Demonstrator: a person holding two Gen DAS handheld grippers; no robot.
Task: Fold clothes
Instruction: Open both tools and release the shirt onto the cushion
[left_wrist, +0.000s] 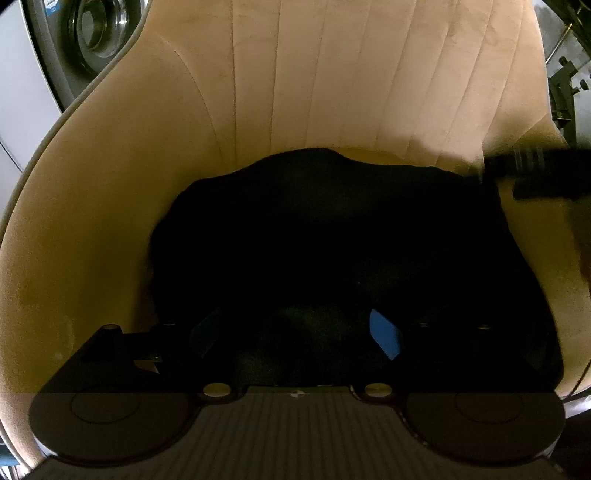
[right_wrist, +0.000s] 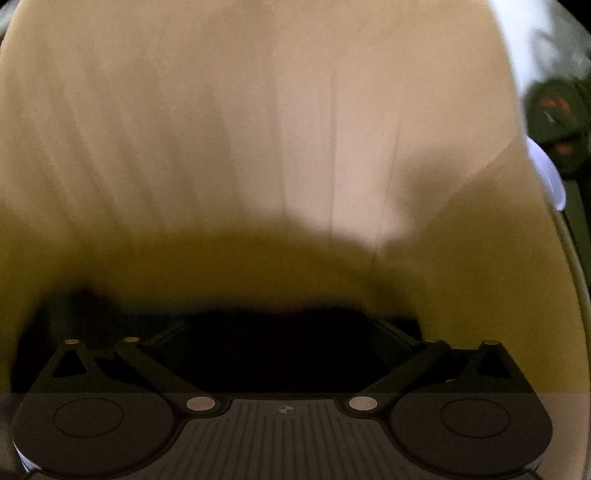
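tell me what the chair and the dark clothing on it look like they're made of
The chair: tan upholstery that looks like velvet or suede-like fabric, matte with a soft, uneven sheen, stitched in vertical channels. The dark clothing: black cloth, matte and limp, slumped in soft rounded edges on the seat; too dark to tell weave or fibre.

Your left hand-held gripper (left_wrist: 295, 339) is showing matte black, ribbed housing, round silver screws, a blue pad at 3 o'clock.

home, laundry corner | washing machine door (left_wrist: 92, 33) | tan velvet armchair (left_wrist: 332, 74)
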